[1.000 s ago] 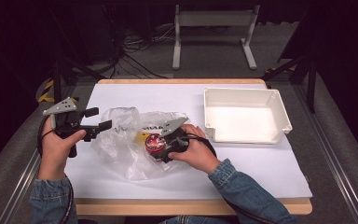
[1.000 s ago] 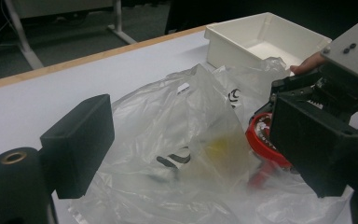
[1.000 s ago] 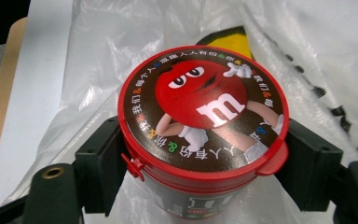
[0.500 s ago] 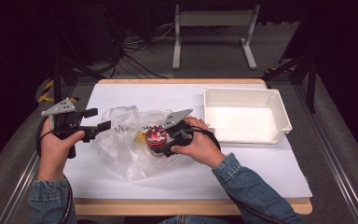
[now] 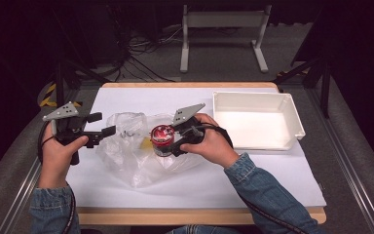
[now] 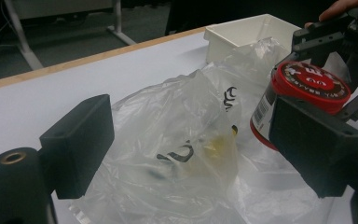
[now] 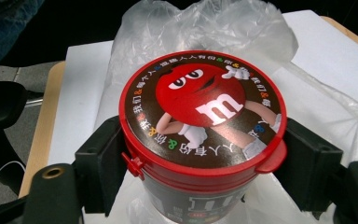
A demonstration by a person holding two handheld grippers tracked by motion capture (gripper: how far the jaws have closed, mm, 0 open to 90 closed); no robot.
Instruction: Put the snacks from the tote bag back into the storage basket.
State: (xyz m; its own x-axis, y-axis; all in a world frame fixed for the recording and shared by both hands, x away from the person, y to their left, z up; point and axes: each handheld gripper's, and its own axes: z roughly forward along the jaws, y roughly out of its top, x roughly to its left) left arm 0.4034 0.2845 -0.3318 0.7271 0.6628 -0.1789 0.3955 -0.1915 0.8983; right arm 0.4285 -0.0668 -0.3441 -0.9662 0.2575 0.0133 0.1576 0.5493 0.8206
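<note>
Candy tub (image 7: 203,140): upright, clamped in right gripper (image 5: 175,141) over plastic bag (image 5: 131,146); white tray (image 5: 255,122) lies to its right. Left gripper (image 5: 102,124): jaws apart, empty.

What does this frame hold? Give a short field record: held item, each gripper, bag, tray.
held item: red-lidded tub, upright, above the bag
right gripper: shut on the tub, jaws on both sides under the lid
left gripper: open, nothing gripped, at the bag's left edge
bag: clear plastic, crumpled on the table
tray: white, empty, right of the tub
</note>
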